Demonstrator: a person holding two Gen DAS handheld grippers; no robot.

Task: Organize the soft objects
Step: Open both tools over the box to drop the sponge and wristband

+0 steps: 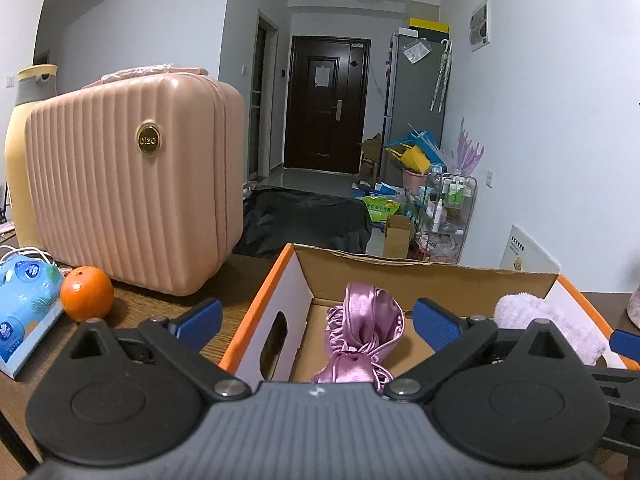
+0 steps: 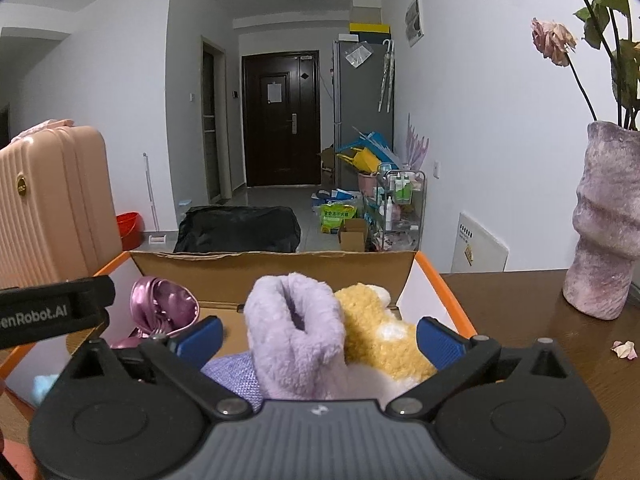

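**Both grippers spread over the box of soft things**

Left wrist view: the left gripper point(image 1: 318, 318) hangs with its blue pads wide apart and nothing between them; below it, inside the box point(image 1: 256, 308), lies a pink satin bundle point(image 1: 362, 326), crumpled and knotted, on the cardboard floor; a lilac fluffy sock point(image 1: 560, 322) rests at the box's right side, partly behind the right finger; the box stands on a table point(image 1: 240, 276); to its left, on the same table, an orange point(image 1: 87, 293) sits just beside a tissue pack point(image 1: 24, 304), and behind them stands a ribbed pink case point(image 1: 132, 184) with a yellow bottle point(image 1: 24, 120) behind it.

Right wrist view: the right gripper point(image 2: 319, 334) is released too, pads well apart; between them the sock point(image 2: 298, 328) stands up, though whether either pad touches it cannot be told; a yellow plush point(image 2: 380, 332) leans against its right side, and purple cloth point(image 2: 236, 372) lies under its left; the satin bundle point(image 2: 164, 304) lies at the box's point(image 2: 448, 292) left, near the other gripper's arm; the case point(image 2: 52, 200) rises at far left; on the table point(image 2: 520, 308) to the right stands a vase point(image 2: 608, 224) with a wilted rose point(image 2: 554, 40); petals point(image 2: 625, 349) lie near its foot.
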